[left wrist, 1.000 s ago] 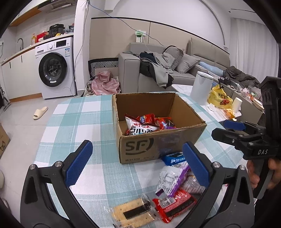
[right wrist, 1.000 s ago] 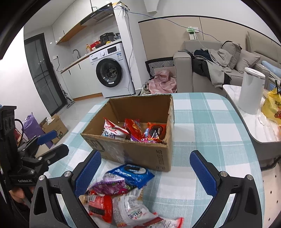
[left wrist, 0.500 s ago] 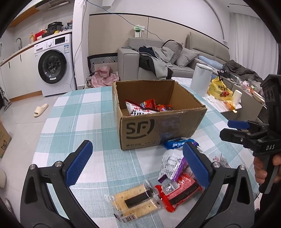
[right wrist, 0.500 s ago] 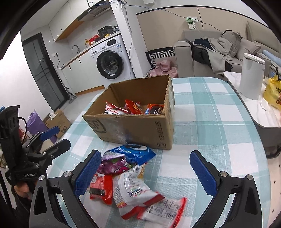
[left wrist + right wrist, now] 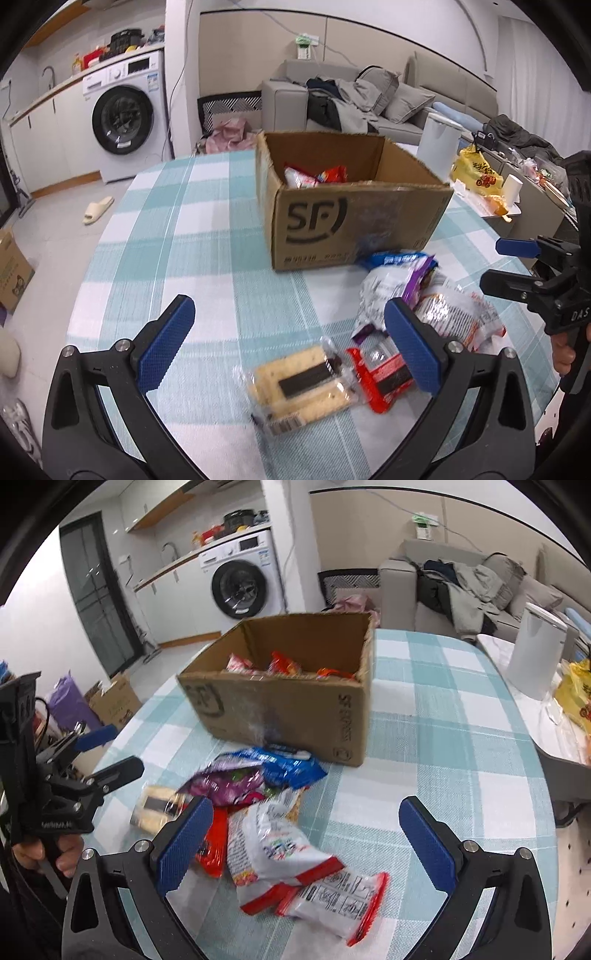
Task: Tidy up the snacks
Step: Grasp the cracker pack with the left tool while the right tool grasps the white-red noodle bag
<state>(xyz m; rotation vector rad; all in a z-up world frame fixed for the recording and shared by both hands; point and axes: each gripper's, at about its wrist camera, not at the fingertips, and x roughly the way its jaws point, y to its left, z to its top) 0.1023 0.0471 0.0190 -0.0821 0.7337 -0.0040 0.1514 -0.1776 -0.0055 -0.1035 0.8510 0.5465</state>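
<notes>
We saw a white washing machine (image 5: 123, 122) at ten o'clock, a grey sofa (image 5: 369, 99) heaped with clothes at one o'clock, pale walls and tiled floor (image 5: 55, 206).

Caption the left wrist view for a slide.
Open left gripper above cracker pack, loose snacks beside cardboard box.

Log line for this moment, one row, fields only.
left gripper: open, empty | right gripper: open, empty | box: some snacks inside | loose packets: on table in front of box
</notes>
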